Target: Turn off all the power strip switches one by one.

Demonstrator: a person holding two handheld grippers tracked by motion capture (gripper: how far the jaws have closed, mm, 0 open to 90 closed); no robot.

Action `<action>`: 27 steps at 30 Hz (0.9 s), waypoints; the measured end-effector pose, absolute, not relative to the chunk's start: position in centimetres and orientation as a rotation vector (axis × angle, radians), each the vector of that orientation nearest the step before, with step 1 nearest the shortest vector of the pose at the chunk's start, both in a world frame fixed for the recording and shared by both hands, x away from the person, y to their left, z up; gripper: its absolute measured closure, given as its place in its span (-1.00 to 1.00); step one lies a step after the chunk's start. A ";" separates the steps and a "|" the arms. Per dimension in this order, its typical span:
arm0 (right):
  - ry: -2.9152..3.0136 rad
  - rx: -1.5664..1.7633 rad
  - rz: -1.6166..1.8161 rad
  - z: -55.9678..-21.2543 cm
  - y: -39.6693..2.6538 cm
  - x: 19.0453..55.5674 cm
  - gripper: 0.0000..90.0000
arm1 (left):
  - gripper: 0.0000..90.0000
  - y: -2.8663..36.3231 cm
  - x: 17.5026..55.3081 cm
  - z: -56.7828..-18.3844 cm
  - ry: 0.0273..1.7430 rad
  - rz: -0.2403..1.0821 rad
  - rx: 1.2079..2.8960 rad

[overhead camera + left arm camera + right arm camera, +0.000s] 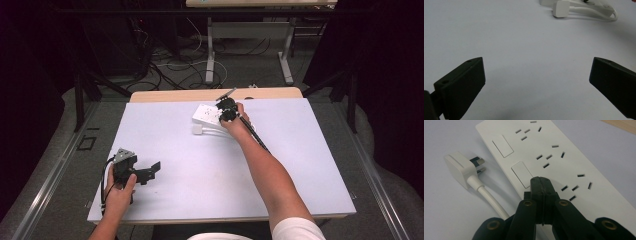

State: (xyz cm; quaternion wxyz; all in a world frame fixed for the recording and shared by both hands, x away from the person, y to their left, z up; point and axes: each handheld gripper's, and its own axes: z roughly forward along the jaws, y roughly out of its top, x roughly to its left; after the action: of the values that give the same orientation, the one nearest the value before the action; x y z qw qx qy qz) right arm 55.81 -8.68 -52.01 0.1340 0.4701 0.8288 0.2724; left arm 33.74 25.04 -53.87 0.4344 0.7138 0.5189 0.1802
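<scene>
A white power strip with several socket groups and rocker switches lies at the far middle of the table. Its white plug and cable lie beside it on the left. My right gripper is shut with nothing between its jaws, its tips just over the strip next to the lower switch. In the high view the right gripper sits over the strip. My left gripper rests open near the table's front left. The plug shows far ahead of its jaws.
The table is covered by a pale sheet, with a wooden edge at the far side. Beyond it are a floor with cables and the legs of another table. Dark frame bars stand at left and right.
</scene>
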 end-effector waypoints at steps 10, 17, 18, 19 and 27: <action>2.393 1.388 0.788 -52.0 -8.5 55.8 1.00 | -0.99 25.0 33.8 -53.9 1.292 0.453 1.770; 2.387 1.377 0.824 -51.8 -8.3 56.0 1.00 | -0.99 25.1 33.8 -53.9 1.294 0.441 1.781; 2.385 1.378 0.820 -51.7 -8.2 56.1 1.00 | -0.99 25.1 33.8 -53.8 1.294 0.440 1.782; 2.377 1.377 0.844 -51.7 -8.1 56.1 1.00 | -0.99 25.1 33.8 -53.8 1.295 0.438 1.785; 2.398 1.363 0.838 -51.3 -7.0 56.6 1.00 | -0.99 25.2 33.8 -53.9 1.297 0.436 1.776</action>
State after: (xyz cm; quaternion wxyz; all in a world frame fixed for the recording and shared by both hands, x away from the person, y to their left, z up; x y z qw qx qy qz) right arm 56.57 -7.00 -51.35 0.1292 0.4688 0.8249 0.2882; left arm 33.83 25.21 -53.88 0.4349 0.7133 0.5209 0.1752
